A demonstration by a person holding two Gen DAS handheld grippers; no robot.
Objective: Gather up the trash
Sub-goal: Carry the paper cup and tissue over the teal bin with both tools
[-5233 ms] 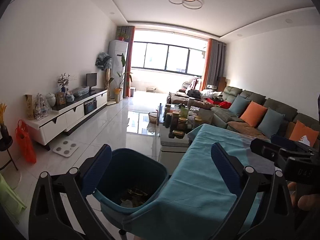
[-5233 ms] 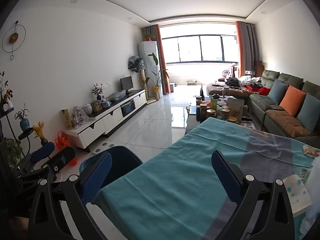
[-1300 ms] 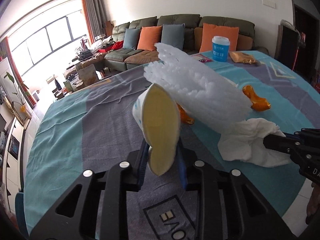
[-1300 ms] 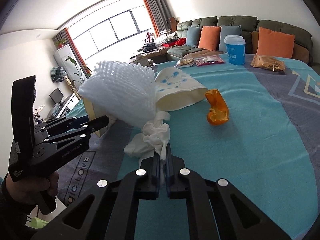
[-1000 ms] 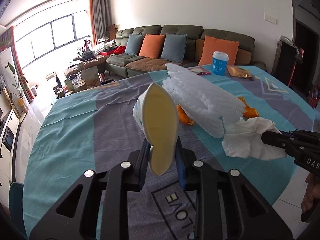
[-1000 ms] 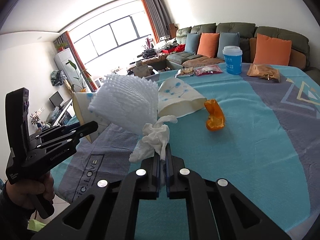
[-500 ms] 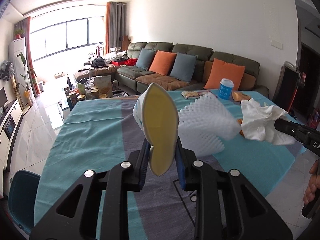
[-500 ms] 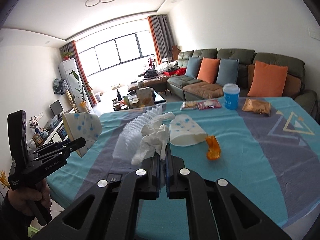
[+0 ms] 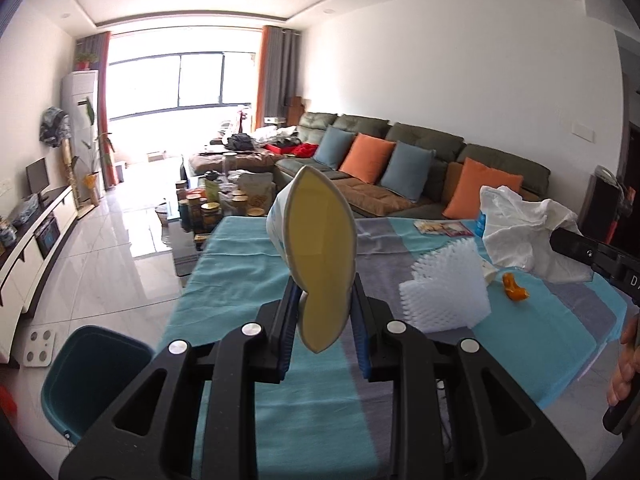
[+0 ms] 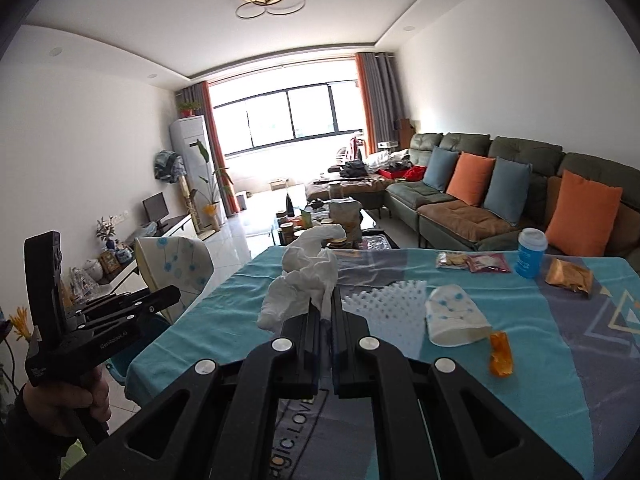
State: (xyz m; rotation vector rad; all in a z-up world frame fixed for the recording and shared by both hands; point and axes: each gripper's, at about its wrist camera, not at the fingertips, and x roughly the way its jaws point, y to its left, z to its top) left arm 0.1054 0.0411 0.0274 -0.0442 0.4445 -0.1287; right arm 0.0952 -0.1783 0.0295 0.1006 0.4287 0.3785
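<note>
The desk point(image 9: 248, 280) carries white foam netting point(image 9: 446, 288) at 3 o'clock. The teal bin point(image 9: 96, 376) stands at 8 o'clock. Left gripper point(image 9: 324, 320) jaws clamp a paper cup point(image 9: 320, 256); right gripper point(image 10: 326, 320) jaws pinch a crumpled tissue point(image 10: 304, 280).

The floor point(image 9: 120, 280) around the bin point(image 9: 92, 376) lies open beside the table point(image 9: 240, 280), where foam point(image 9: 444, 292) and cup point(image 10: 456, 316) obstruct.
</note>
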